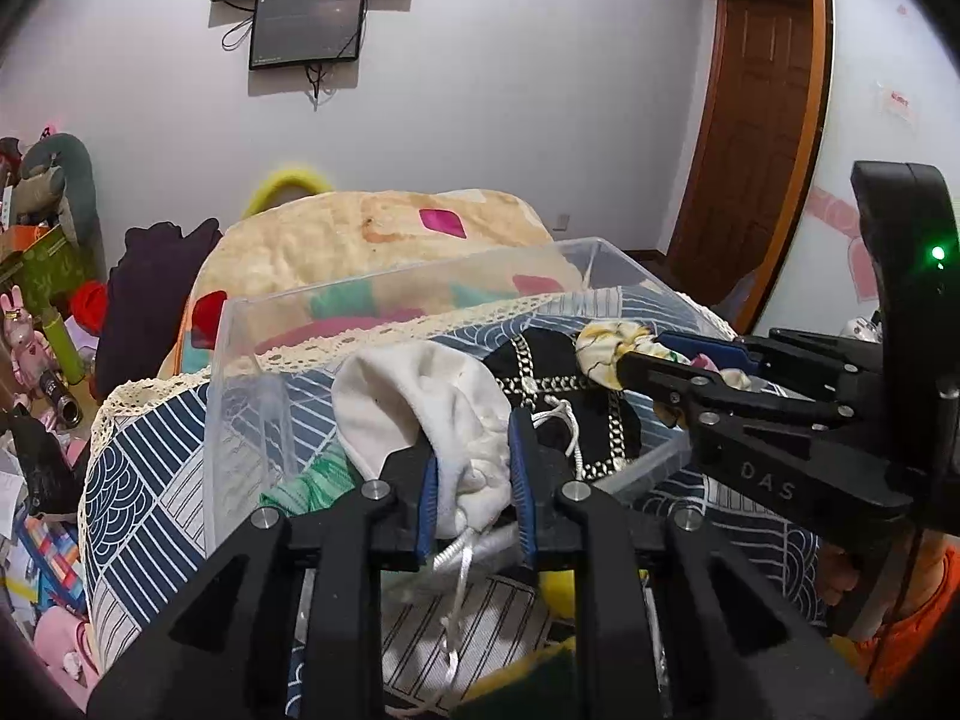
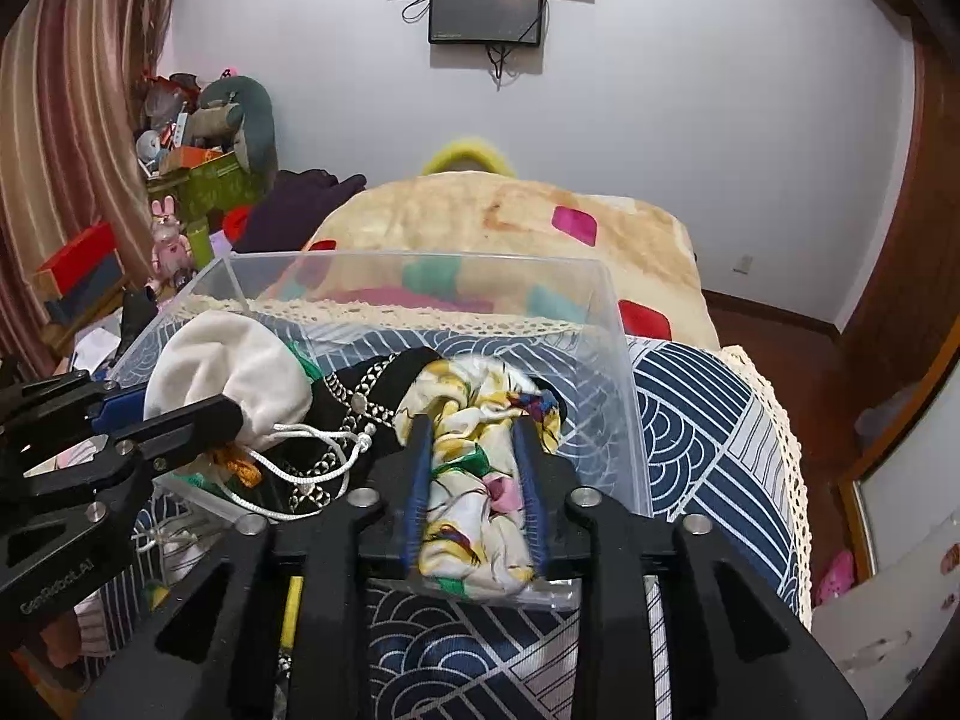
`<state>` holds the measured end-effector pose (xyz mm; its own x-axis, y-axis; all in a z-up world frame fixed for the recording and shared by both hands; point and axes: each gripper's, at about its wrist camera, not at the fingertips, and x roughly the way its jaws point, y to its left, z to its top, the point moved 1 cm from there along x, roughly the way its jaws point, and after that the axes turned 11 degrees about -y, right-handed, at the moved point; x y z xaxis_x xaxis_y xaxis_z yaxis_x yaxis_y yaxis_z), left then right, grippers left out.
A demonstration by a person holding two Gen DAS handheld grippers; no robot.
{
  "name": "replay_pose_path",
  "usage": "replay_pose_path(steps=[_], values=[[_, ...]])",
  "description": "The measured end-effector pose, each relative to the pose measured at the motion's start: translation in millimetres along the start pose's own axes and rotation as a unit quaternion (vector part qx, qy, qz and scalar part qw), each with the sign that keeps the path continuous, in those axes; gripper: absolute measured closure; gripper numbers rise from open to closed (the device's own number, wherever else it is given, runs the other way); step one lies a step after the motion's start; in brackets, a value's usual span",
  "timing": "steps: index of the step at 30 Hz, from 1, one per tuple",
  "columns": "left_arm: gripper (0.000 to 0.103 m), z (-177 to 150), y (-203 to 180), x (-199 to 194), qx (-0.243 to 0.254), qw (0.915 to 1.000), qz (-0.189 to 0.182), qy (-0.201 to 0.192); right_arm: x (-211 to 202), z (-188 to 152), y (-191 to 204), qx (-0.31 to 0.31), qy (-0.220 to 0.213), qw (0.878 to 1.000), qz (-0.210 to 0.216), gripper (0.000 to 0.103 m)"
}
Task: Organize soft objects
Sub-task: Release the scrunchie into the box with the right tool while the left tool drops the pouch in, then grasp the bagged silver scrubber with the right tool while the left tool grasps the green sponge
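A clear plastic bin (image 1: 252,324) (image 2: 612,324) stands on a table with a blue patterned cloth (image 1: 138,474) (image 2: 708,420). My left gripper (image 1: 473,420) is shut on a white drawstring pouch (image 1: 420,402) (image 2: 228,366) and holds it over the bin's near left side. My right gripper (image 2: 474,420) is shut on a floral scrunchie (image 2: 474,480) and holds it over the bin's near right side; it also shows in the left wrist view (image 1: 618,342). A black item with a silver chain pattern (image 1: 570,384) (image 2: 360,396) lies in the bin between them. A green cloth (image 1: 312,480) lies beneath the pouch.
A beige blanket with coloured patches (image 1: 372,228) (image 2: 516,222) is heaped behind the bin. A dark garment (image 1: 156,288) and cluttered boxes and toys (image 2: 204,144) lie to the left. A wooden door (image 1: 750,120) stands at the right. Something yellow (image 1: 558,594) lies by the bin's near edge.
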<state>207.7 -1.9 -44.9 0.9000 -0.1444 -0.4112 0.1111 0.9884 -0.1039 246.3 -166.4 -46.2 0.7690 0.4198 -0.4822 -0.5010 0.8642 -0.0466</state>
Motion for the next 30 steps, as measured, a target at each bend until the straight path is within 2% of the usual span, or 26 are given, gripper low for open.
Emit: replay_pose_path(steps=[1,3,7,9,11,15,18,21,30], values=[[0.082,-1,0,-2,0.001,1.0,-0.001,0.001,-1,-1,0,-0.001,0.0,1.0,-0.002,0.072],[0.081,-2,1,-5,-0.001,1.0,-0.004,0.002,-2,0,-2,0.002,-0.001,1.0,0.0,0.057],[0.074,-1,3,-12,-0.013,0.9998,-0.015,0.006,-5,0,-6,0.004,-0.002,1.0,0.003,0.054],[0.066,0,5,-17,-0.021,0.9996,-0.017,0.004,-9,0,-6,0.001,-0.005,1.0,0.003,0.046],[0.062,2,6,-25,-0.023,0.9996,-0.015,-0.007,-15,1,-5,-0.002,-0.013,1.0,0.0,0.04],[0.052,8,5,-40,-0.026,0.9992,-0.019,-0.026,-33,5,-4,-0.007,-0.037,0.999,-0.002,0.037],[0.051,13,3,-51,-0.021,0.9989,-0.017,-0.037,-45,11,-4,-0.003,-0.054,0.999,0.0,0.027],[0.043,17,1,-65,-0.013,0.9984,-0.014,-0.053,-58,15,-2,-0.002,-0.071,0.997,0.002,0.025],[0.031,10,-2,-97,-0.004,0.9972,-0.003,-0.075,-87,10,5,-0.006,-0.104,0.995,0.01,0.022]])
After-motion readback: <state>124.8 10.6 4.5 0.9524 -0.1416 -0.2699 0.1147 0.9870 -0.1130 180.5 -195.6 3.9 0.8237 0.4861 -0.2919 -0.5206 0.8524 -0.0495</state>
